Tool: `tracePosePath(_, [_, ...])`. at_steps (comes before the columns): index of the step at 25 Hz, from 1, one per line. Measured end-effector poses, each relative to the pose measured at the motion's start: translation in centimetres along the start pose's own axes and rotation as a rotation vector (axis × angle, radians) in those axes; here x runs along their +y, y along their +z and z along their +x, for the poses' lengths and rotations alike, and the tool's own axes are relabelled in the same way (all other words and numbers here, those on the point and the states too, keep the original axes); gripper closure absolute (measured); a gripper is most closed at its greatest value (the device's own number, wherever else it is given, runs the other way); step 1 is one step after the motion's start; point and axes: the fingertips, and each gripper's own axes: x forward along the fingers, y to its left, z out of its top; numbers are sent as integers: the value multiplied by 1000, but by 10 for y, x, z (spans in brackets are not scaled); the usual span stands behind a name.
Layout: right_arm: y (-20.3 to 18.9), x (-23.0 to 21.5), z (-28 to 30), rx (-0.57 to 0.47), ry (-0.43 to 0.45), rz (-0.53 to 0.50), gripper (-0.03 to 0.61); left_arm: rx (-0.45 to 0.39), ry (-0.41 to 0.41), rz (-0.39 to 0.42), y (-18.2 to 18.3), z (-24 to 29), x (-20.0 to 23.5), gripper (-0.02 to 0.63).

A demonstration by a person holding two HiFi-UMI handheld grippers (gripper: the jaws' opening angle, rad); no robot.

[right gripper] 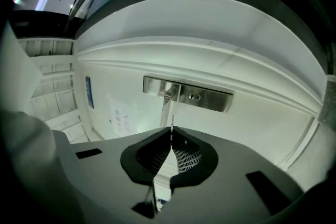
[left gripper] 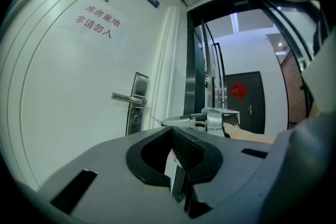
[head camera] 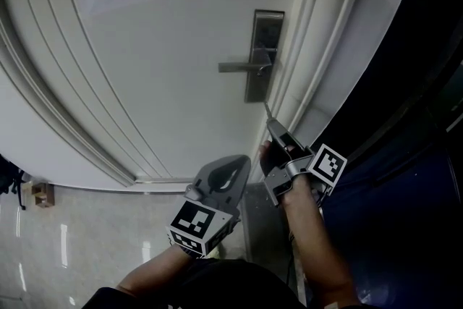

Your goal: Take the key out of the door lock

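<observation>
Key (head camera: 267, 112) looks to be out of the lock already. It's pinched in the right claw (head camera: 273, 128), which is clamped shut on it, and the thin blade pokes straight out past the claw tips toward the lock plate (head camera: 262, 54). In the right gripper view the keyhole (right gripper: 195, 96) sits ahead of the blade tip and a little off to one side. There's clear space between them, and the hole reads as empty. The door handle (head camera: 242, 67) is also ahead of that claw, not touching anything.

The left claw (head camera: 230, 168) hangs just beside the right one. Its jaws are pressed together with nothing between them, so it's basically a spectator.

Handling-wise, it's a small flat bit of metal: light, stiff, not going to bend or break. It is smooth though, so it could swivel or slide out if the pads only catch an edge. The best hold is flat across the wide head end. That part is buried in the jaws, so presumably that's what's clamped. The main worry is just dropping it.
</observation>
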Motion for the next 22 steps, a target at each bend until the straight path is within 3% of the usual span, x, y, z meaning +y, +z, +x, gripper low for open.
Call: tracePosePath(22, [-9, -1, -2, 23, -1, 11, 558, -7, 10, 8, 2, -2, -6, 609])
